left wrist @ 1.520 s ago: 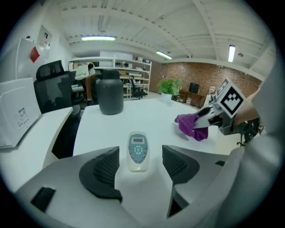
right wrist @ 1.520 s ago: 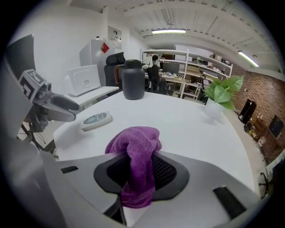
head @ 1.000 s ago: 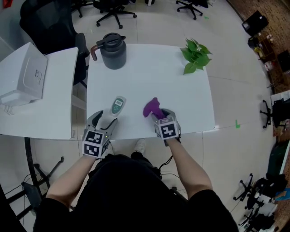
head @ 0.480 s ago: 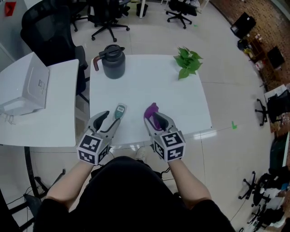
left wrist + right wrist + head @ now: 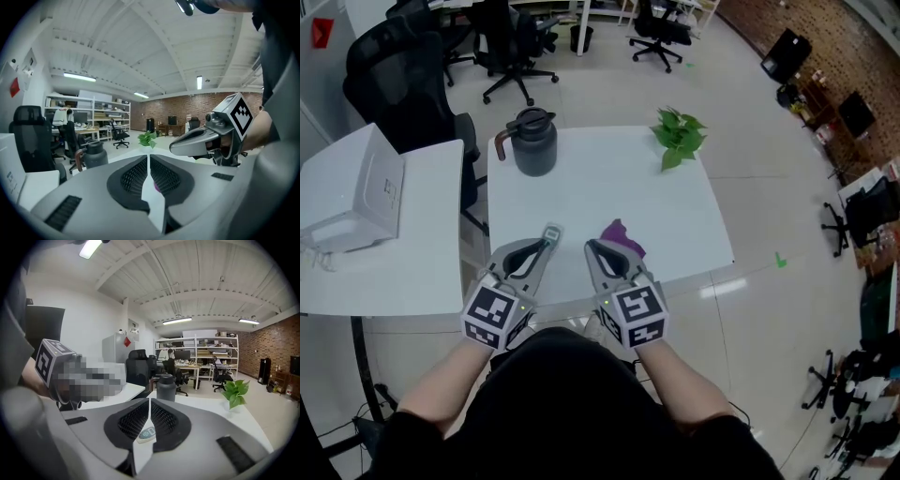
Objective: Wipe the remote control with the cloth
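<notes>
The remote control (image 5: 550, 232), pale with a green screen, lies near the front edge of the white table (image 5: 609, 187). The crumpled purple cloth (image 5: 623, 237) lies a little to its right. Both grippers hover above the front edge, side by side. My left gripper (image 5: 546, 247) is shut and empty, its tip over the remote's near end. My right gripper (image 5: 592, 247) is shut and empty, just left of the cloth. In the right gripper view the remote (image 5: 146, 433) shows below the shut jaws. In the left gripper view a sliver of cloth (image 5: 157, 187) shows there.
A dark grey jug (image 5: 532, 142) stands at the table's far left. A green plant (image 5: 677, 134) lies at the far right. A white box (image 5: 356, 187) sits on a side table to the left. Office chairs (image 5: 412, 75) stand behind.
Both grippers have drawn back from the remote and the cloth and risen, and their jaws have gone from open to shut on nothing. Remote and cloth stay on the table.
</notes>
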